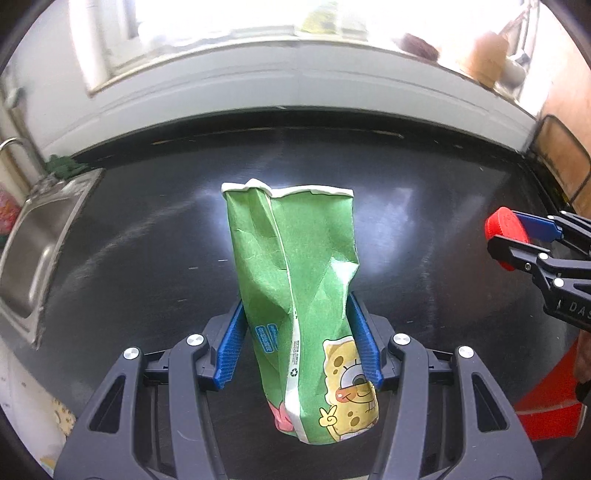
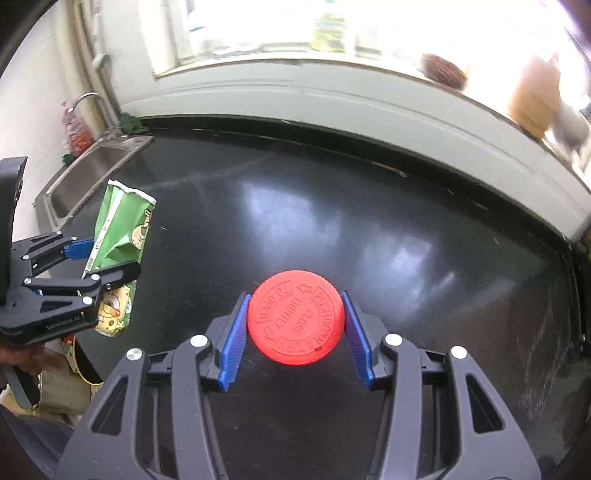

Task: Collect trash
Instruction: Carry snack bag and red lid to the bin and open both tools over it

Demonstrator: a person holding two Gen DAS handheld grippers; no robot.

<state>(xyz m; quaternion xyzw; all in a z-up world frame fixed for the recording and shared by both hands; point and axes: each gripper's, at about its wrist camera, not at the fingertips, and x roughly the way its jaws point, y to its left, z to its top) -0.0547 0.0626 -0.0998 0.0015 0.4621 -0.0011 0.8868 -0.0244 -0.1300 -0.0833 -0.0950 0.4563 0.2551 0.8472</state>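
The left gripper (image 1: 297, 339) pinches a crumpled green paper cup (image 1: 295, 295); the right gripper (image 2: 295, 332) pinches a round red plastic cap (image 2: 295, 317) above the black countertop (image 2: 406, 240).

A glossy black tabletop (image 2: 369, 221) reflects bright daylight from a wide window (image 2: 258, 29) along the far wall. A steel sink (image 1: 33, 251) sits at its left end, below a curved faucet (image 2: 88, 98).
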